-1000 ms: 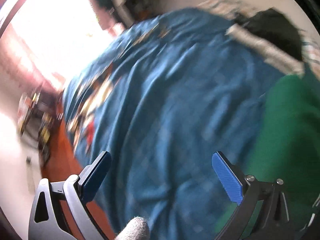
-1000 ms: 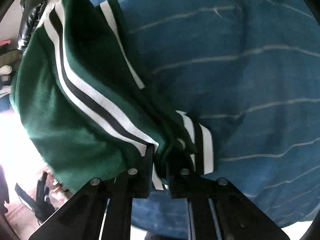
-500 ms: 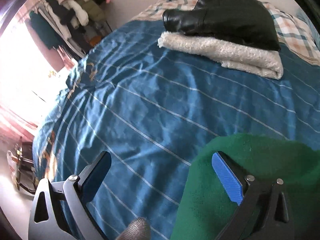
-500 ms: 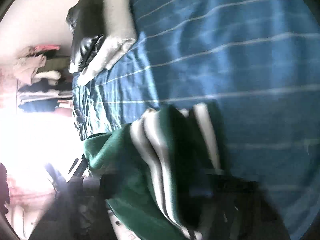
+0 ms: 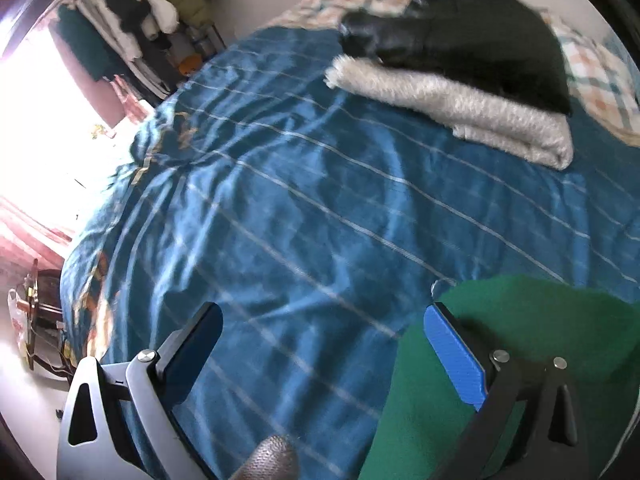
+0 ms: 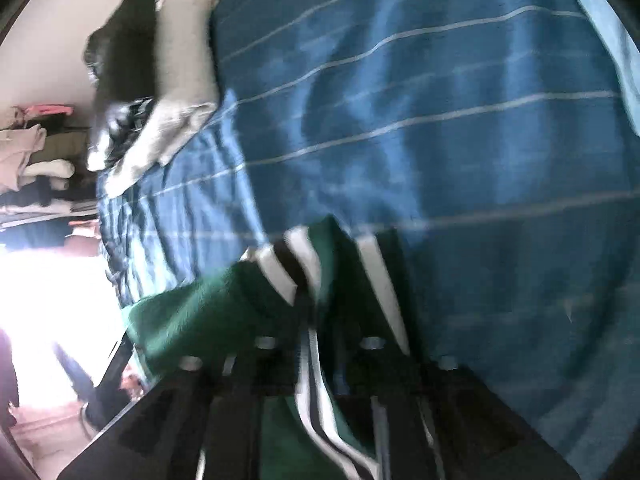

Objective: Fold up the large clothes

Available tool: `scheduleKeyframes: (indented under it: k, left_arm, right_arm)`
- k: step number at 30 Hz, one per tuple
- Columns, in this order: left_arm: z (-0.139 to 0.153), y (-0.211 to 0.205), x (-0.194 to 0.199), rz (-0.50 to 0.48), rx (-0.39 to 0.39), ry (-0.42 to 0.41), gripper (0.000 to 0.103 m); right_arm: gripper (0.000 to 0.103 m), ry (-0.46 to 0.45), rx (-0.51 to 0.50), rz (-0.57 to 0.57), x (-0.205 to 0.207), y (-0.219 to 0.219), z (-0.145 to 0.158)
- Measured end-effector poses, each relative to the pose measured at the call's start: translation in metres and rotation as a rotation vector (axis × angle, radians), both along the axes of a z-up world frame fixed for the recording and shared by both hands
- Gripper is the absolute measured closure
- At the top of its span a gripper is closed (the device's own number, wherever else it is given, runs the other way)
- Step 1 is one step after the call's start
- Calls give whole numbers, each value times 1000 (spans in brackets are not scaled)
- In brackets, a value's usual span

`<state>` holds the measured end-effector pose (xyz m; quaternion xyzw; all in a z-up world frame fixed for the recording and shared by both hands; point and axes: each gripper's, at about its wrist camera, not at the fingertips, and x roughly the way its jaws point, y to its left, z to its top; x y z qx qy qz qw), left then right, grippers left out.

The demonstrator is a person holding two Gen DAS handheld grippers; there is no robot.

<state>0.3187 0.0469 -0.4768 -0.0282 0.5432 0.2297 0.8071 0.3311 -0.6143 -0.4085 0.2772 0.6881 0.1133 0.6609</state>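
A green garment with white and black striped trim (image 6: 224, 308) hangs from my right gripper (image 6: 320, 320), whose jaws are shut on its striped edge above the blue striped bedspread (image 6: 440, 120). In the left wrist view the same green garment (image 5: 520, 320) lies at the lower right, under and behind the right blue finger pad (image 5: 452, 352). My left gripper (image 5: 324, 344) is open and empty over the bedspread (image 5: 300, 220).
A folded cream fleece (image 5: 460, 108) with a black leather jacket (image 5: 472, 40) on top lies at the head of the bed by a checked pillow (image 5: 600, 80). A rack of clothes (image 5: 136, 28) stands by the bright window. The bed edge falls off at left.
Both views have swung round to show the head of the bed. The right gripper has lifted and turned with the green garment; the left gripper stays open.
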Motion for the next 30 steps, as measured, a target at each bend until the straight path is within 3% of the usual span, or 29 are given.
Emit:
scheduleKeyframes:
  k: [1, 2, 6, 10, 12, 13, 16, 19, 22, 24, 27, 30]
  left_arm:
    - [8, -2, -12, 4, 2, -7, 0]
    - [15, -6, -27, 5, 2, -11, 0]
    - [23, -24, -77, 13, 13, 14, 0]
    - [0, -39, -115, 60, -37, 98, 0]
    - [-13, -44, -121, 71, -33, 142, 0]
    - [-18, -47, -125, 73, -21, 138, 0]
    - [-18, -52, -128, 52, 21, 136, 0]
    - [-11, -59, -131, 26, 25, 121, 0]
    - [-3, -67, -131, -3, 11, 105, 0]
    - [-7, -73, -130, -28, 15, 104, 0]
    - [-27, -80, -124, -55, 32, 142, 0]
    - [-29, -80, -121, -72, 48, 159, 0]
  right_arm:
    - [47, -18, 9, -6, -13, -9, 12]
    - [37, -26, 12, -10, -28, -21, 23]
    - [37, 46, 21, -13, -92, -58, 34]
    - [37, 169, 31, 17, -140, -61, -4]
    - [47, 173, 11, 11, -152, -56, -25]
    - [74, 157, -18, 8, -154, -54, -27]
    - [98, 102, -15, -26, -163, -59, 0]
    - [99, 10, -39, -25, -176, -65, 47]
    - [99, 8, -36, -67, -183, -76, 60]
    - [99, 77, -75, -82, -183, -78, 36]
    - [98, 193, -121, -75, -183, -75, -23]
    - [95, 234, -179, 38, -165, -54, -44]
